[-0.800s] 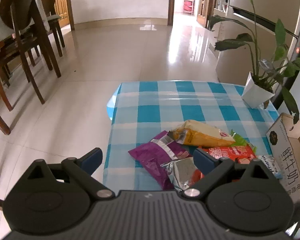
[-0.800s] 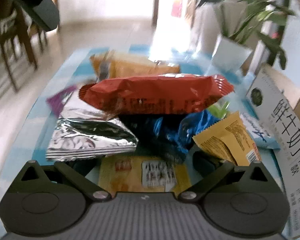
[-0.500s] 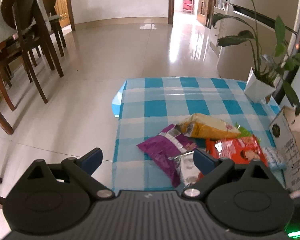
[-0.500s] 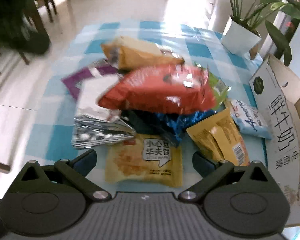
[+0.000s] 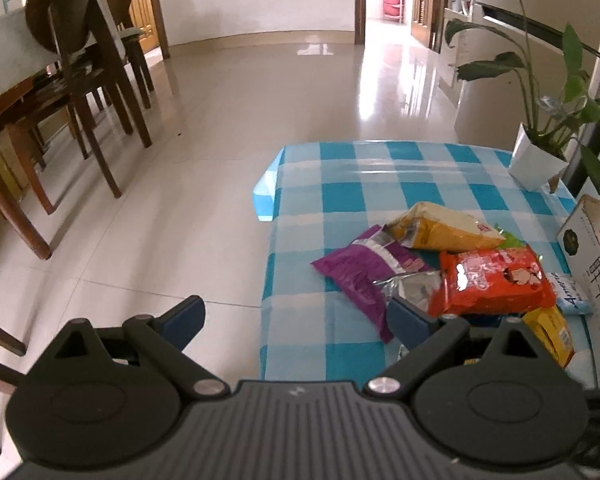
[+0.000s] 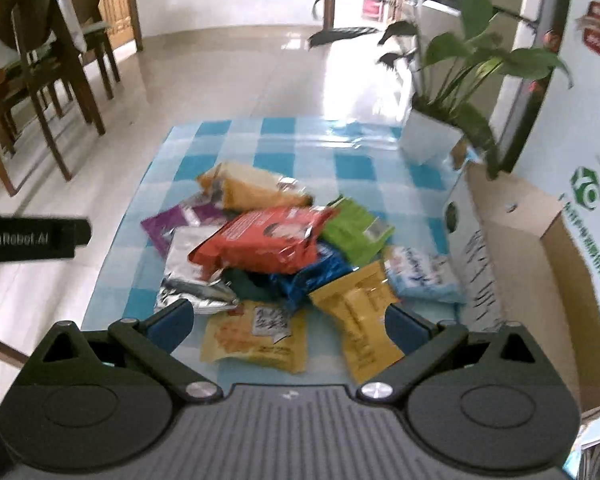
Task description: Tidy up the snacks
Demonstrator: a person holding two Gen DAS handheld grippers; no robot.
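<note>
Snack packets lie heaped on the blue-and-white checked counter [image 6: 284, 136], nine that I can count from the right wrist view: one red foil bag [image 6: 266, 242] on top, one pale orange bag [image 6: 250, 190], one purple [image 6: 162, 226], one silver [image 6: 188, 268], one green [image 6: 354, 230], one dark blue [image 6: 316, 274], one light blue [image 6: 422, 276] and two yellow [image 6: 256, 336]. One open cardboard box [image 6: 540, 264] stands at the right edge; its inside is hidden. One white-potted plant [image 6: 430, 140] stands behind. Left claw [image 5: 296, 320] and right claw [image 6: 286, 320] both gape wide, holding nothing
</note>
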